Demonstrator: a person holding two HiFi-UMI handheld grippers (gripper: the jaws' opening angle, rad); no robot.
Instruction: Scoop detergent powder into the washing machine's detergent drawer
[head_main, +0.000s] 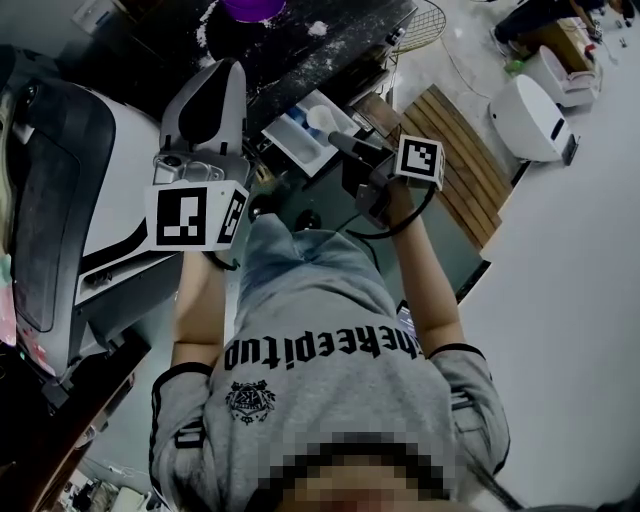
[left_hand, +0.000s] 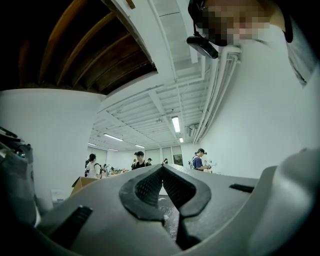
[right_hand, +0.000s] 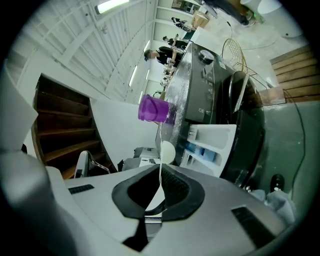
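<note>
The washing machine (head_main: 300, 45) has a dark top dusted with white powder. Its white detergent drawer (head_main: 292, 140) (right_hand: 212, 145) is pulled out, with a blue compartment inside. My right gripper (head_main: 347, 150) (right_hand: 160, 169) is shut on the handle of a white spoon (right_hand: 167, 151), and the spoon's bowl (head_main: 320, 120) hovers over the drawer. A purple cup (head_main: 253, 8) (right_hand: 154, 109) stands on the machine's top. My left gripper (head_main: 226, 72) (left_hand: 161, 169) is off to the left of the drawer, pointing up at the ceiling, its jaws shut. Something clear and crinkled shows low between its pads.
A slatted wooden platform (head_main: 455, 150) lies right of the machine, with a white appliance (head_main: 530, 115) beyond it and a wire basket (head_main: 425, 20) behind. A white and dark unit (head_main: 60, 190) stands at my left. Wooden stairs (right_hand: 60, 130) rise nearby. Several people (left_hand: 140, 160) stand far off.
</note>
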